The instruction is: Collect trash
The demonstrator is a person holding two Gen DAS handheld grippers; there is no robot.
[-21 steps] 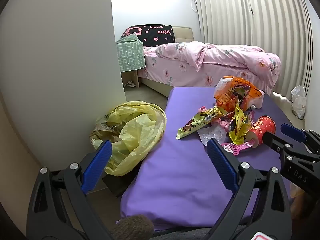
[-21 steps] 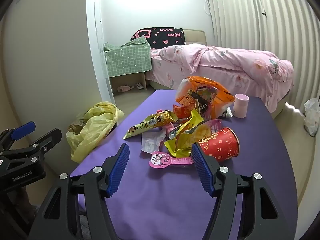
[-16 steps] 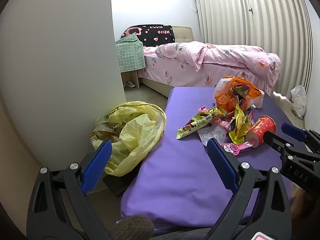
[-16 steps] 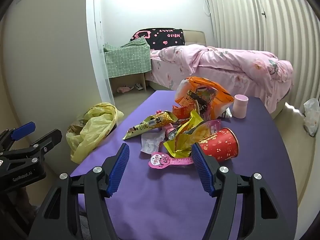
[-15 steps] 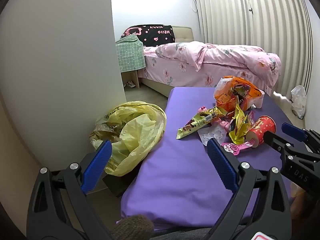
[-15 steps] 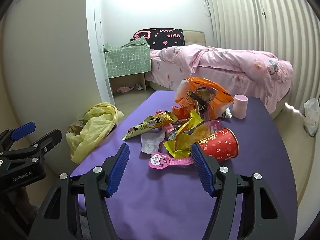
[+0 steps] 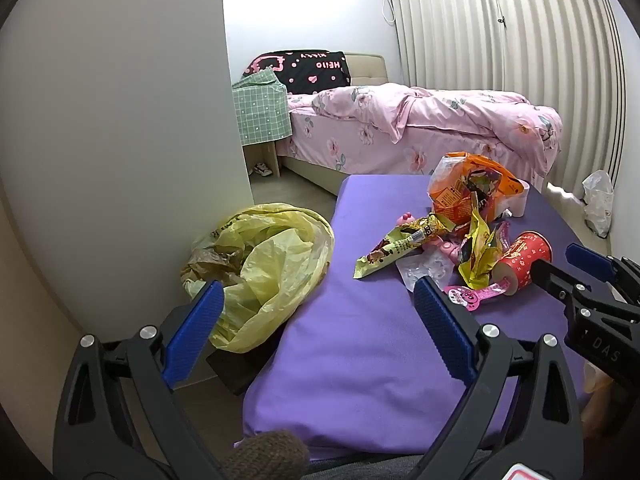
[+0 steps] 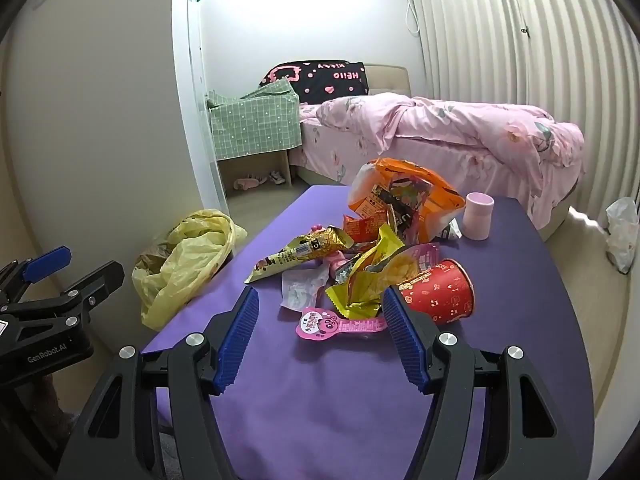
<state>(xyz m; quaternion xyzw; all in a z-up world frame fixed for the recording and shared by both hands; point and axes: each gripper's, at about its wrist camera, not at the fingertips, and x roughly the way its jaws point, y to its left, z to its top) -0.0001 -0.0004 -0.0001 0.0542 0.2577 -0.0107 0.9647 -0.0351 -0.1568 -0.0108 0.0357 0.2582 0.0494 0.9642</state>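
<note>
A pile of trash lies on the purple table: an orange snack bag, a red paper cup on its side, yellow wrappers, a long green-gold wrapper, a pink flat wrapper. The pile also shows in the left wrist view, with the red cup. A yellow trash bag stands open beside the table's left edge. My left gripper is open and empty, near the table's front left corner. My right gripper is open and empty, just short of the pink wrapper.
A pink cup stands upright behind the pile. A bed with pink bedding lies beyond the table. A wall is close on the left. A white plastic bag sits on the floor at right.
</note>
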